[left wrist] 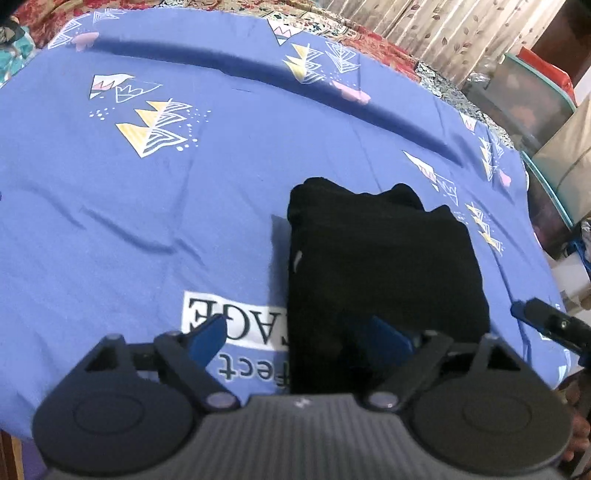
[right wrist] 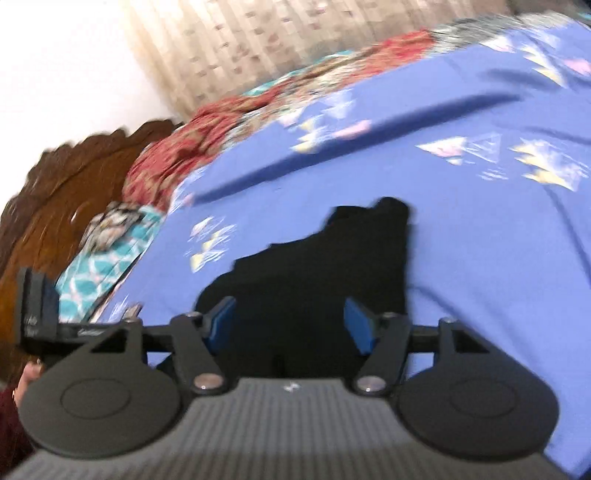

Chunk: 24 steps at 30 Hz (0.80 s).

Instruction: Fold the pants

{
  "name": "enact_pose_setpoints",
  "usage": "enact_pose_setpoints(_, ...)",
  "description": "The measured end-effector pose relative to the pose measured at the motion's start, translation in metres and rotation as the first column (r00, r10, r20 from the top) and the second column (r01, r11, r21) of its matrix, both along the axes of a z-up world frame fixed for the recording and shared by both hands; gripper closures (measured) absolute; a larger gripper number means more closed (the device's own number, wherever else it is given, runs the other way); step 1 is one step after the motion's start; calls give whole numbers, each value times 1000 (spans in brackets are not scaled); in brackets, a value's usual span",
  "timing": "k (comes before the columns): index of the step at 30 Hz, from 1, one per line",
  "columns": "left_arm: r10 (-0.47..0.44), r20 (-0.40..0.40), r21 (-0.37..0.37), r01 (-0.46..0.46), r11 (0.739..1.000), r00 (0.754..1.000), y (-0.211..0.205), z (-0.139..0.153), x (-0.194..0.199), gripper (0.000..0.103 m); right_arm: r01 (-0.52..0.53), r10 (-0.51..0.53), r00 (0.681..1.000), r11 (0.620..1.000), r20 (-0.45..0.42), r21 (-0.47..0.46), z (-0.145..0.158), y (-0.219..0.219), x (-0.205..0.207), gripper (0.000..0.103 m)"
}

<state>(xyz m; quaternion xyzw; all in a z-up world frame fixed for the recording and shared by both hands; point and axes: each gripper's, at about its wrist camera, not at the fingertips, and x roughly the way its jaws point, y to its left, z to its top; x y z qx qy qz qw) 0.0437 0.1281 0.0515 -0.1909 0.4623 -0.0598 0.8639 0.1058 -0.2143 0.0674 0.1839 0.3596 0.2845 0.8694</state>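
Note:
The black pants (left wrist: 384, 266) lie folded into a compact bundle on the blue bedsheet (left wrist: 147, 221), right of centre in the left wrist view. My left gripper (left wrist: 299, 336) hovers open at the bundle's near edge. Its right finger (left wrist: 391, 334) is over the black cloth and its left finger (left wrist: 208, 338) over the sheet, gripping nothing. In the blurred right wrist view the pants (right wrist: 314, 266) lie just ahead of my right gripper (right wrist: 291, 322), whose jaws stand open and empty above the near end of the cloth. The other gripper's tip shows at each view's edge.
The sheet carries triangle prints and a white label (left wrist: 236, 321) with letters. A red floral blanket (right wrist: 173, 162) and a teal patterned cloth (right wrist: 96, 273) lie along the bed's far side by a wooden headboard (right wrist: 55, 192). Plastic storage boxes (left wrist: 535, 107) stand past the bed's right edge, in front of a curtain (left wrist: 443, 29).

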Motion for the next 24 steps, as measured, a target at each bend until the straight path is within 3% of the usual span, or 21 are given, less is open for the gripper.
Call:
enact_pose_setpoints(3,-39,-21,-121,37,992,999,5,-8,9,0,50,-47,996,998,-76,37,-16,-16,3,27)
enact_pose_setpoints(11,-99,-107,-306,62,950,989,8,-55,42,0,22,-5,982,996,-190,86,-51,-24,8,23)
enact_pose_setpoints(16,-133,-75,-376,96,922,988,5,-67,56,0,20,15,969,990,-245,140,-68,-26,22,22)
enact_pose_setpoints(19,-151,-66,-428,109,897,986,-5,-72,68,0,2,63,960,972,-273,235,-79,-30,37,20)
enact_pose_setpoints(21,-145,-58,-422,108,900,988,-16,-76,78,1,0,91,949,957,-302,289,-87,-23,53,20)
enact_pose_setpoints(22,-141,-43,-410,111,905,989,-21,-76,83,1,-14,110,945,955,-309,298,-88,-16,58,26)
enact_pose_setpoints(24,-120,-36,-374,98,922,992,-28,-73,88,18,-53,133,944,965,-301,258,-82,3,69,43)
